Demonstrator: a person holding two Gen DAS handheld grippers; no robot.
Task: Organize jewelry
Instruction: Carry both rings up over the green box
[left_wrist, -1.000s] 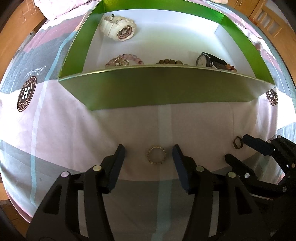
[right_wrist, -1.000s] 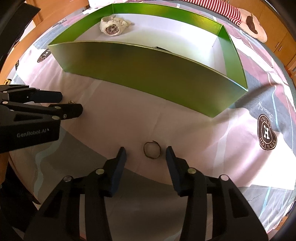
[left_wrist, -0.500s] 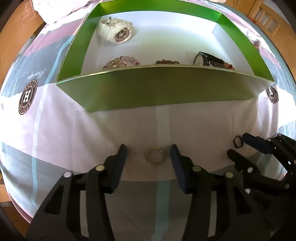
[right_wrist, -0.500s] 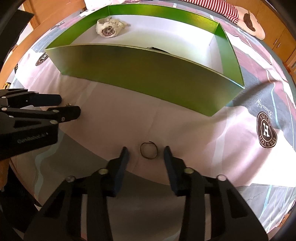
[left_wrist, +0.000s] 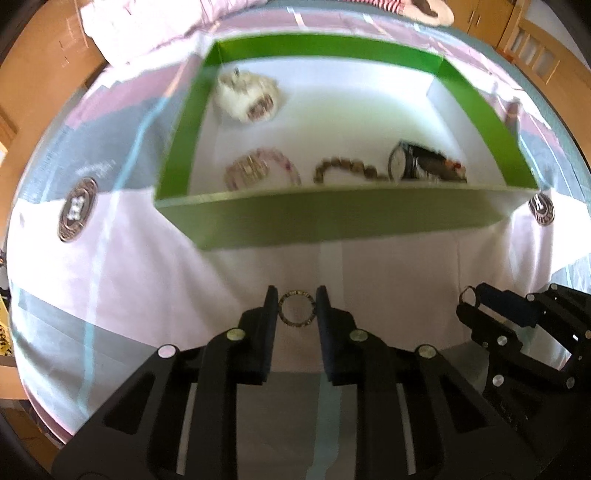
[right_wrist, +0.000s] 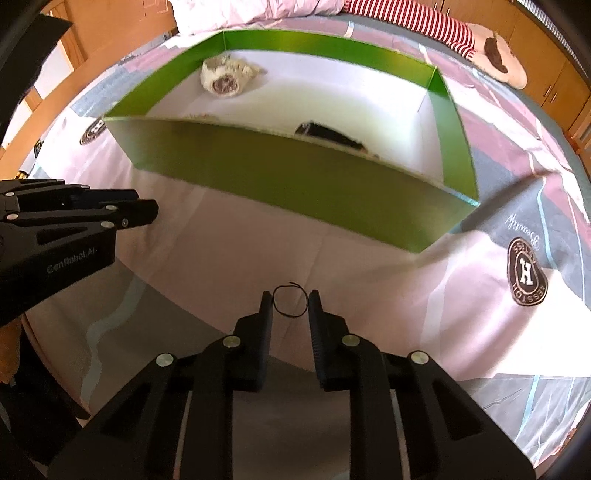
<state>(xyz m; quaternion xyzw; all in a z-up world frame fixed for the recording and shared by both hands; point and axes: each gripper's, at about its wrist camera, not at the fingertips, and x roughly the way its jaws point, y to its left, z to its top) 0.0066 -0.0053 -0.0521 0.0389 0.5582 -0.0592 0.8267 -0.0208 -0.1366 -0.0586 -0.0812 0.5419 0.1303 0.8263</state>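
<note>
A small beaded gold-toned ring (left_wrist: 297, 324) sits between the pads of my left gripper (left_wrist: 296, 297); the jaws are closing and both pads touch its sides. A thin dark wire ring (right_wrist: 291, 315) sits the same way in my right gripper (right_wrist: 290, 295), whose jaws are also closing with both pads against it. Beyond stands the green box (left_wrist: 332, 225) with a white floor. It holds a white watch (left_wrist: 249, 98), a pink bead bracelet (left_wrist: 258, 170), a brown bead bracelet (left_wrist: 347, 170) and a black watch (left_wrist: 421, 164). Each gripper shows in the other's view: the right gripper (left_wrist: 471, 302) and the left gripper (right_wrist: 147, 208).
Everything lies on a bed sheet in pink, grey and white with round logo prints (right_wrist: 526, 275). The box's near wall (right_wrist: 295, 177) stands between the grippers and its contents. A striped soft toy (right_wrist: 443, 26) lies behind the box. Wooden furniture surrounds the bed.
Both pairs of jaws have narrowed from wide apart to touching their rings. Both views now look further over the box wall, so more of its floor shows.
</note>
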